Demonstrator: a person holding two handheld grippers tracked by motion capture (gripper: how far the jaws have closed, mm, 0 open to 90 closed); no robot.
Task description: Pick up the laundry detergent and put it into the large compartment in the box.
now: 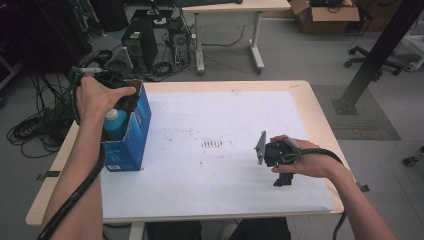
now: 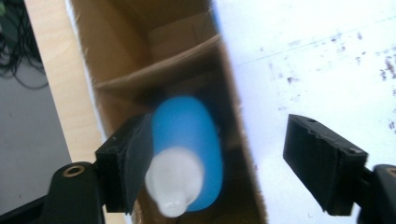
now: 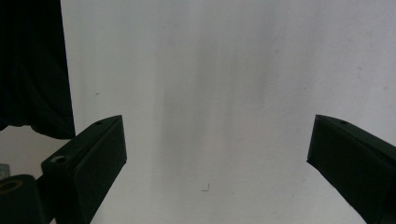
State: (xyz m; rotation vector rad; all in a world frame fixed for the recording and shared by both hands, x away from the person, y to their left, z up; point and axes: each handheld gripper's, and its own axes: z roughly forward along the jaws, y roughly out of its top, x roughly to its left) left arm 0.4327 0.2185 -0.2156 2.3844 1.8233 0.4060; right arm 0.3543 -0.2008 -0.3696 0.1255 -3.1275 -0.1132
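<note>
A blue bottle (image 1: 116, 124) with a white cap stands inside an open blue cardboard box (image 1: 134, 134) at the table's left edge. My left gripper (image 1: 116, 92) hovers over the box's open top, mostly hidden under the hand. In the left gripper view the bottle (image 2: 189, 135) lies between the jaws of the left gripper (image 2: 215, 140), close against the left jaw, while the right jaw stands well clear; the gripper is open. My right gripper (image 1: 281, 177) rests at the table's right, pointing down at the white sheet. It is open and holds nothing (image 3: 217, 144).
A white sheet (image 1: 225, 115) with dark smudges (image 1: 212, 144) covers most of the wooden table (image 1: 320, 115). Beyond the far edge are a computer tower (image 1: 140, 37), floor cables, another desk (image 1: 235, 7) and a black post (image 1: 380, 50) at the right.
</note>
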